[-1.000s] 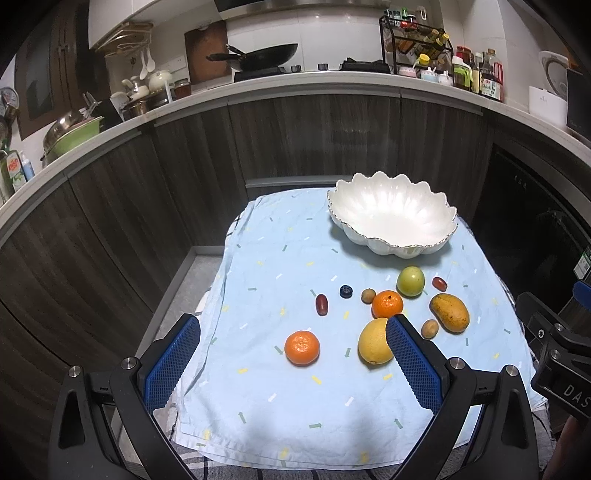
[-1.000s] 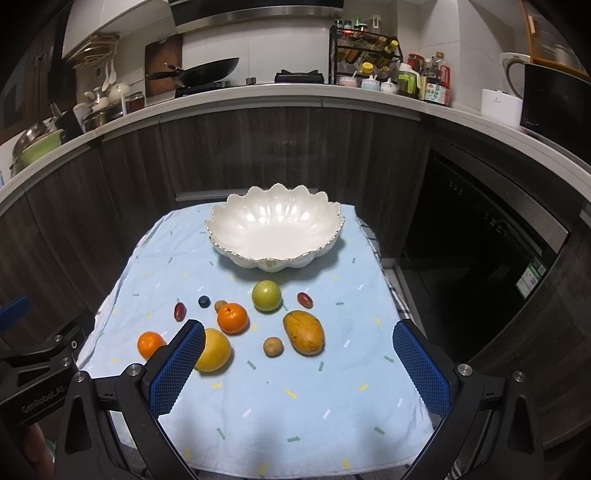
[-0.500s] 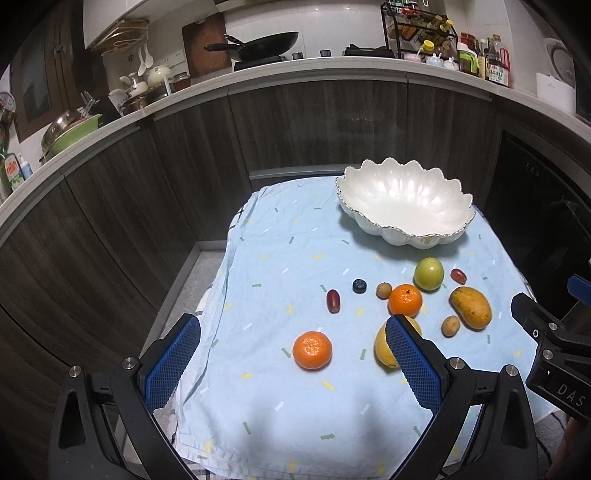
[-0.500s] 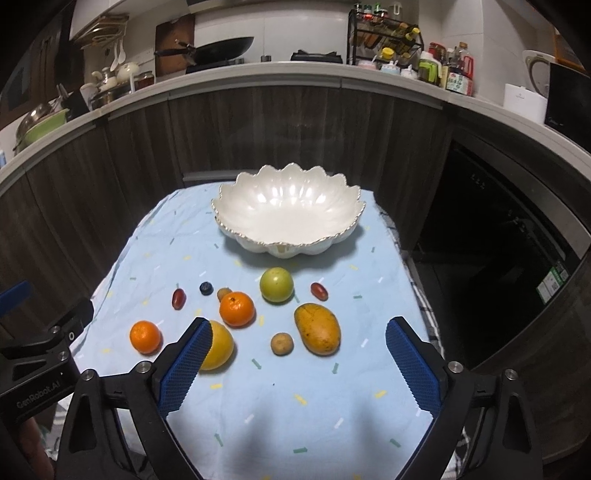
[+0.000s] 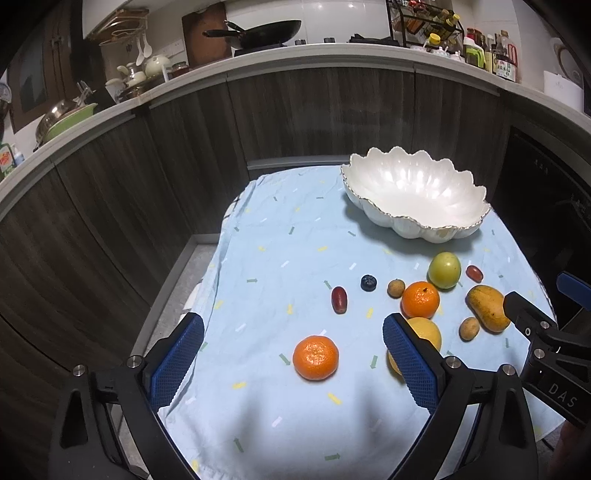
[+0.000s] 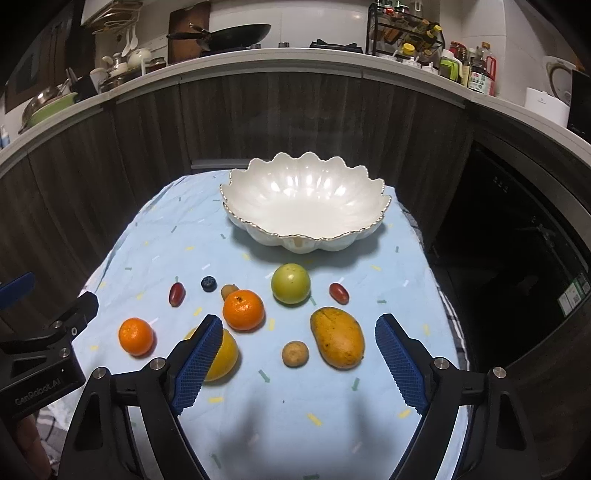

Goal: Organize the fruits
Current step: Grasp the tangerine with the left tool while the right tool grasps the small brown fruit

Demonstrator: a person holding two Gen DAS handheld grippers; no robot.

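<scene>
An empty white scalloped bowl [image 6: 306,206] [image 5: 413,195] stands at the far side of a light blue cloth [image 6: 258,406]. Loose fruit lies in front of it: a green apple [image 6: 290,283], a mango [image 6: 338,338], two oranges [image 6: 243,309] [image 6: 135,336], a yellow citrus [image 6: 225,354], a small brown fruit [image 6: 295,353], two red grapes and a blueberry [image 6: 209,283]. My right gripper [image 6: 299,358] hovers over the mango and brown fruit, its jaws closing, pads touching neither. My left gripper [image 5: 293,363] is open above the near orange [image 5: 316,357].
Dark wooden cabinet fronts curve behind the table, under a counter with a wok [image 6: 229,35], pots and a rack of bottles [image 6: 406,33]. A dark oven front [image 6: 517,240] stands to the right. The cloth's left edge hangs over the floor [image 5: 184,273].
Both grippers have sunk and moved forward toward the fruit, which looks larger now. The right gripper's fingers stand closer together than a second ago. No fruit has moved.
</scene>
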